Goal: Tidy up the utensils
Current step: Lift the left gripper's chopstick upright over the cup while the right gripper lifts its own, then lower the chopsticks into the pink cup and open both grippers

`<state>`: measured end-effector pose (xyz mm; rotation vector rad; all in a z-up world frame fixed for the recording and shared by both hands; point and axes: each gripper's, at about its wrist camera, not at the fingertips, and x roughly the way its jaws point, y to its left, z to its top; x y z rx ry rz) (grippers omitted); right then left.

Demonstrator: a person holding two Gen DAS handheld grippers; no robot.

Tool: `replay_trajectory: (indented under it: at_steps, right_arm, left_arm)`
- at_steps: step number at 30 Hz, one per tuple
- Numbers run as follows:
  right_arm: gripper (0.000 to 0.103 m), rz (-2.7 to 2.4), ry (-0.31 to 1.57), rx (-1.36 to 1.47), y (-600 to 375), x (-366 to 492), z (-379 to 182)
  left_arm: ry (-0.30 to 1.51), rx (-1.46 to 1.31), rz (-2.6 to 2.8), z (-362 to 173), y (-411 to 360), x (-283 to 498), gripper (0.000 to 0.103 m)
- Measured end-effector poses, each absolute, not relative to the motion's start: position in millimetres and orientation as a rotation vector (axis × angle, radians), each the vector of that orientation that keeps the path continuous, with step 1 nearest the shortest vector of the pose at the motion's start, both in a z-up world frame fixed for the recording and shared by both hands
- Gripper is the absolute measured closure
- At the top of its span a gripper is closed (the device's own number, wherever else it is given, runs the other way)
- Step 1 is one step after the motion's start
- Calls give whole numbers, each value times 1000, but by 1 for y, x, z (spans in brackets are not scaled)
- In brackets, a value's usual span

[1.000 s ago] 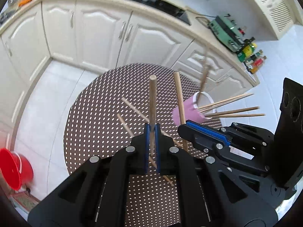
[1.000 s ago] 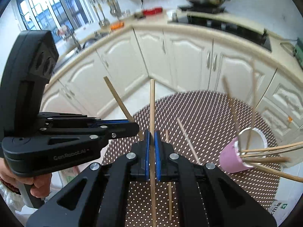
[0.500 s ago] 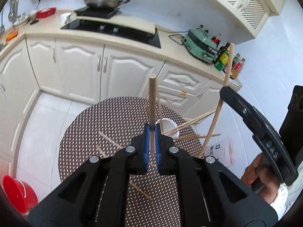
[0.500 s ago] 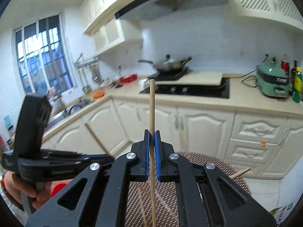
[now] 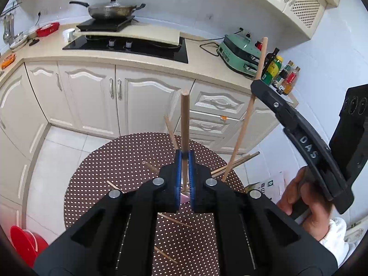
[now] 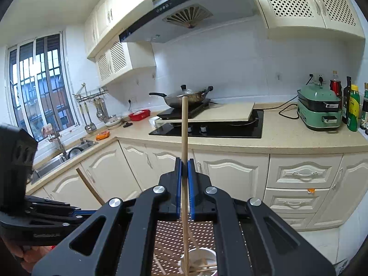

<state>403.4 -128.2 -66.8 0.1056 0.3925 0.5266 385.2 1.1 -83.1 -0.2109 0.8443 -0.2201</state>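
A: Nearest first. The left gripper [image 5: 184,158] is clamping a round wooden chopstick [image 5: 184,119] tight between its blue pads, stick standing upright out of the jaws.

B: The right gripper [image 6: 184,168] is doing likewise, pinching a longer, thinner wooden chopstick [image 6: 184,128]. Its lower end is hanging right at the mouth of the white-rimmed pink cup [image 6: 199,251]; whether the tip is already inside, I cannot tell.

A: Cup contents?

B: Several wooden sticks are already sitting in it, fanning out over the rim. In the left view the cup is mostly hiding behind the jaws.

A: Further out, on the round brown table with the white polka-dot cloth [image 5: 119,161], loose chopsticks [image 5: 173,220] are still lying about, at least three or four, well apart from each other.

B: So, judging: partway. A bundle is in the cup, two sticks are in hand, the strays are waiting.

A: Beyond that, cream cabinets [image 5: 92,92] and the black hob [image 5: 128,46]. Neither is figuring in the job.
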Motion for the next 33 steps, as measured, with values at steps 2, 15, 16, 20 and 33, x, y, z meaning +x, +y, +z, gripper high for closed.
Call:
replay_trajectory:
  at_steps: [2,15,16,20,33]
  right_arm:
    - [99,531,406,98,-129,409,-76]
    - [99,589,444,85,-129,418,-120]
    - [99,593,443,86,-130,418,-123]
    - [99,612,475,92,-136,421,-132]
    - [99,571,583,72,-150,389,-151]
  left_arm:
    - [852,-209,-216,-90,-2,391,97]
    - [925,-185,-221,-132,-18,407,97]
    - [928,-181,-223,-133,-19,407,97]
    - [950,-176,-234,-142,-22,407,97]
    - [999,-180,-256,-156,-32,400,97]
